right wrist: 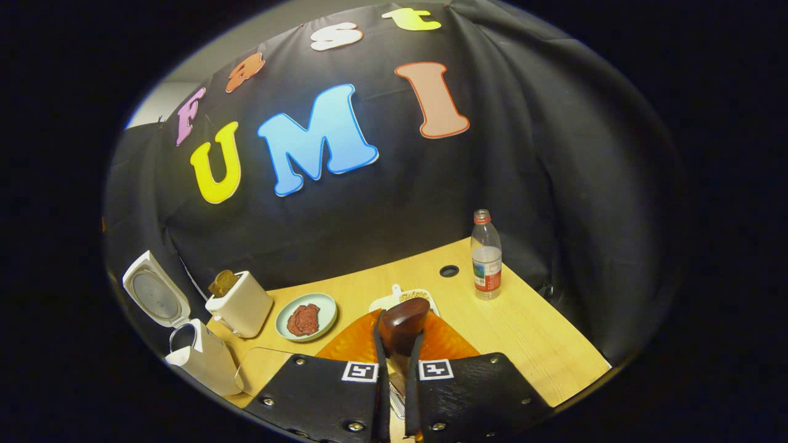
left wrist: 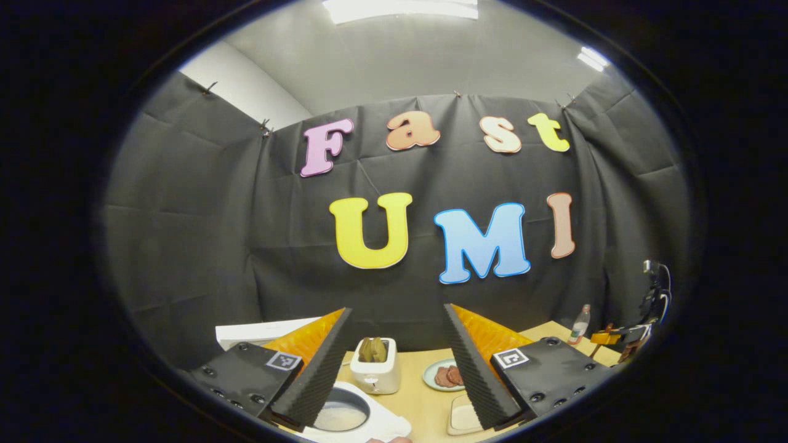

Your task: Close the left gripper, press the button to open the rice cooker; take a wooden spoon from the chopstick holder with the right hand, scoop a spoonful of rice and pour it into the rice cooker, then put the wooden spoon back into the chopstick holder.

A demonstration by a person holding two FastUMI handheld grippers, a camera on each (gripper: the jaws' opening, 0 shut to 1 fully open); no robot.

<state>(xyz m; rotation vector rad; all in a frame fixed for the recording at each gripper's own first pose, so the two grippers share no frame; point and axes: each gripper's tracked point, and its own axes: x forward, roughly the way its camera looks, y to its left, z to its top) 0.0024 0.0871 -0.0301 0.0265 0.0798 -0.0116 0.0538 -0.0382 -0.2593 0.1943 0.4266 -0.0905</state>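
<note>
Right gripper view, nearest first: our right gripper (right wrist: 397, 363) has its fingers pinched tight on the spoon (right wrist: 403, 323), bowl end poking out ahead over the table (right wrist: 529, 344). We can't tell if any rice sits in the bowl, since we see its back or side only. So spoon pickup is done, by our reading.

Past the spoon sits a tray (right wrist: 403, 298) w/ grainy stuff on it, maybe the rice; too small to be sure. Left of the tray: plate (right wrist: 306, 317), then toaster (right wrist: 240, 304), then the cooker (right wrist: 203, 357) w/ its lid (right wrist: 154, 295) standing up. Button step looks finished. Bottle (right wrist: 486, 255) stands beyond the tray to the right.

Left gripper view: our left gripper (left wrist: 394, 363) hangs w/ fingers spread wide, holding nothing, above the cooker's pot (left wrist: 340, 415), which is lit & uncovered.

Left to do, we judge: scoop (if not yet loaded), tip into the cooker, return spoon to its holder.
</note>
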